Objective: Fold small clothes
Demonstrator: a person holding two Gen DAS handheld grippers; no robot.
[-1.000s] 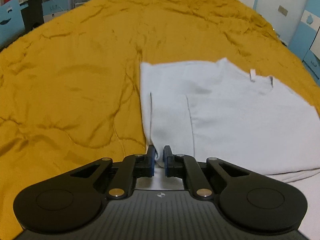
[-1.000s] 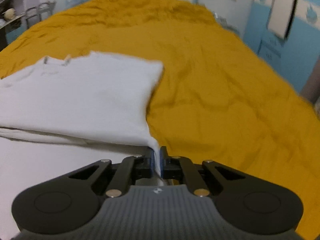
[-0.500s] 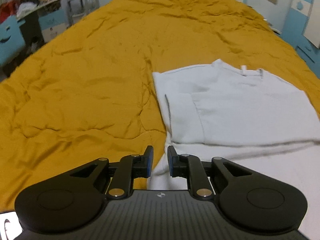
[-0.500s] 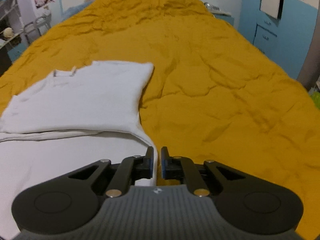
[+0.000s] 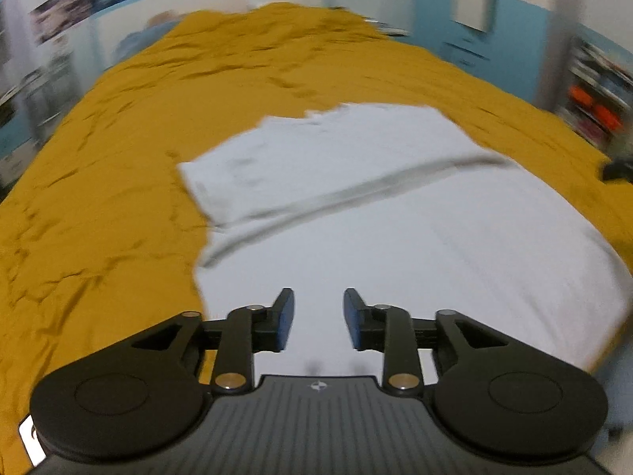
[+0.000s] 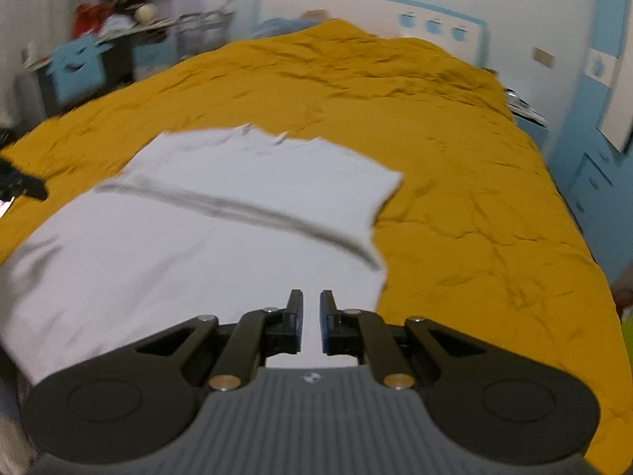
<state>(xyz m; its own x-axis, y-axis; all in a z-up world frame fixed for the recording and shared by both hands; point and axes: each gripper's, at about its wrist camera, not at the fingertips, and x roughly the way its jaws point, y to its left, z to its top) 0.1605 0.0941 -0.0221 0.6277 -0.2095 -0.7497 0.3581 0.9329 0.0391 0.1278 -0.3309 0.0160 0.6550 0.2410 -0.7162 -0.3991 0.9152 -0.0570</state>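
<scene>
Blurred by motion: white garment (image 5: 356, 206) and far shelving (image 5: 593, 95) in left wrist view. Garment's near hem hidden behind the gripper bodies. Dark object (image 6: 19, 186) cut off at right view's left edge, unidentifiable.

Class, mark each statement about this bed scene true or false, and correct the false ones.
1. The white cotton garment lies on a mustard-yellow quilted bedspread. True.
2. The left hand-held gripper is clamped on the cloth. False: its jaws are apart, having just been opening, with nothing between them.
3. The garment is rolled into a ball. False: it lies flat, its far part folded over.
4. The right hand-held gripper has only a narrow gap. True.
</scene>
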